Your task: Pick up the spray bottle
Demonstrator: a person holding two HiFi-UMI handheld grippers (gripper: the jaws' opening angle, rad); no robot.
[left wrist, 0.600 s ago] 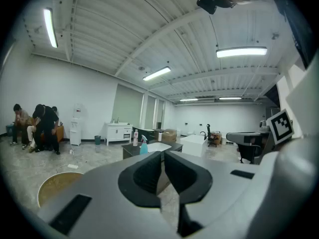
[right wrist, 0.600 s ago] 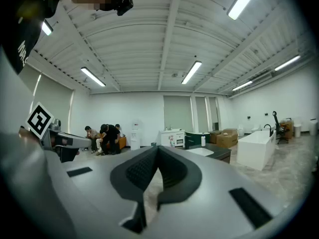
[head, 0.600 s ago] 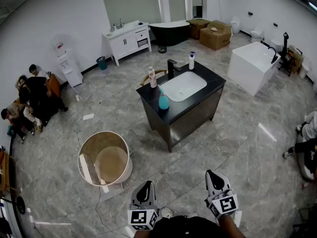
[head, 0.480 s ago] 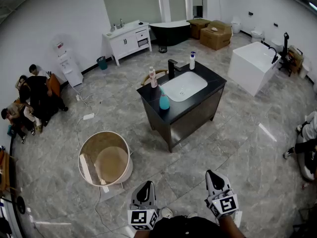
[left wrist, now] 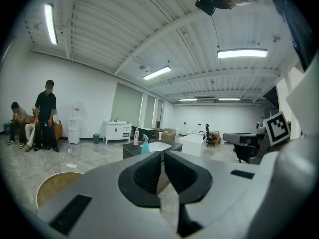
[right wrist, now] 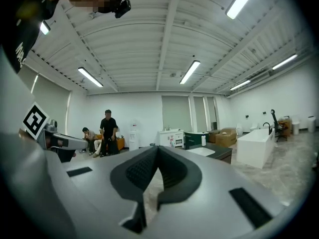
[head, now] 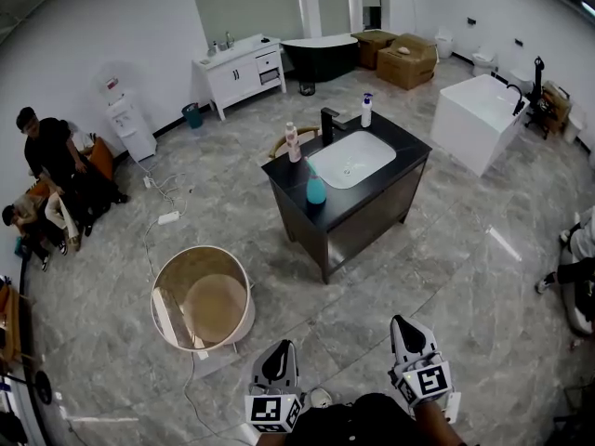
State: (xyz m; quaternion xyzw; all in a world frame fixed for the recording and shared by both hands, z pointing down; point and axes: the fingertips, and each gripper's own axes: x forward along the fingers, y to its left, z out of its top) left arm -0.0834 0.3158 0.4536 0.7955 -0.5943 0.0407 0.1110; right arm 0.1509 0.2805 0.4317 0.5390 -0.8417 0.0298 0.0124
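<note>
The teal spray bottle (head: pixel 316 190) stands upright on the front left corner of the black vanity (head: pixel 372 214), across the floor from me. The left gripper view shows this spray bottle (left wrist: pixel 144 146) small and distant, just above the jaw tips. Both grippers are low at the bottom of the head view, far short of the vanity. My left gripper (head: pixel 276 360) has its jaws together with nothing in them. The jaws of my right gripper (head: pixel 406 335) are also shut and empty. I cannot pick the spray bottle out in the right gripper view.
On the vanity stand a pink bottle (head: pixel 293 143), a black faucet (head: pixel 327 124) and a white bottle (head: pixel 366 111). A round wooden tub (head: pixel 203 297) sits on the floor to the left. People (head: pixel 51 156) are at the left wall. A white block (head: pixel 474 124) stands at the right.
A person at the left wall has stood up. The head view has shifted slightly, so the vanity sits a little further right. Both grippers stay low and shut.
</note>
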